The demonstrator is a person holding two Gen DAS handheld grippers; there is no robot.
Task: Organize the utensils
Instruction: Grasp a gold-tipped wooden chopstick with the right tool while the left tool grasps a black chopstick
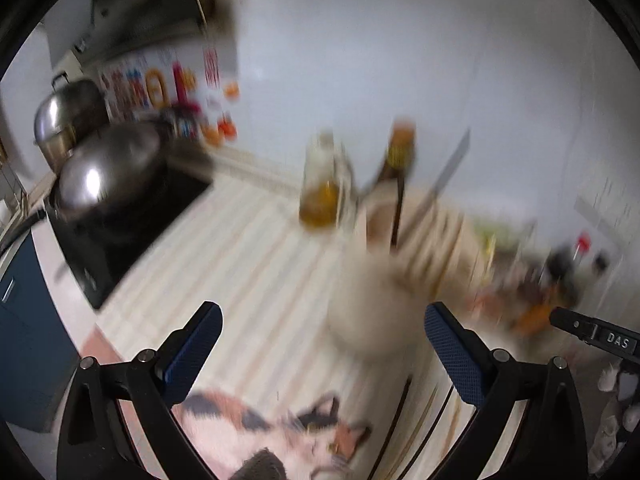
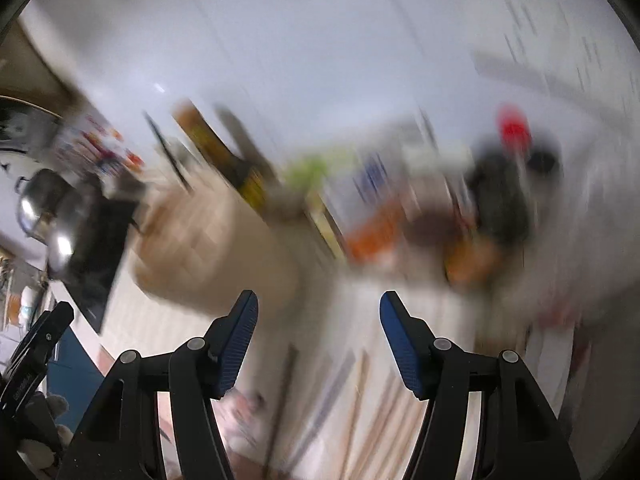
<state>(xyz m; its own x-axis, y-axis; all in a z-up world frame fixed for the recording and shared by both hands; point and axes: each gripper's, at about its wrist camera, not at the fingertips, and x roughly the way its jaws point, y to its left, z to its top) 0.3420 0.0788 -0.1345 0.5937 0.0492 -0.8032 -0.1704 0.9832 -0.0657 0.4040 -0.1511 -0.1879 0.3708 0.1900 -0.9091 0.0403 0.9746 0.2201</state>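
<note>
Both views are motion-blurred. In the left wrist view my left gripper (image 1: 322,354) is open and empty above a striped countertop (image 1: 256,264). A cream utensil holder (image 1: 384,280) stands just ahead of it with a few utensils (image 1: 440,184) sticking up. Chopsticks (image 1: 404,420) lie on the counter near the right finger. In the right wrist view my right gripper (image 2: 318,344) is open and empty. Several chopsticks and long utensils (image 2: 352,396) lie on the counter between its fingers. The cream holder (image 2: 212,240) is ahead to the left.
An oil bottle (image 1: 320,188) and a dark sauce bottle (image 1: 400,152) stand behind the holder. A wok (image 1: 108,168) and a steel pot (image 1: 64,116) sit on the black stove at left. Bottles and packets (image 2: 440,216) crowd the right. A patterned cloth (image 1: 260,432) lies near.
</note>
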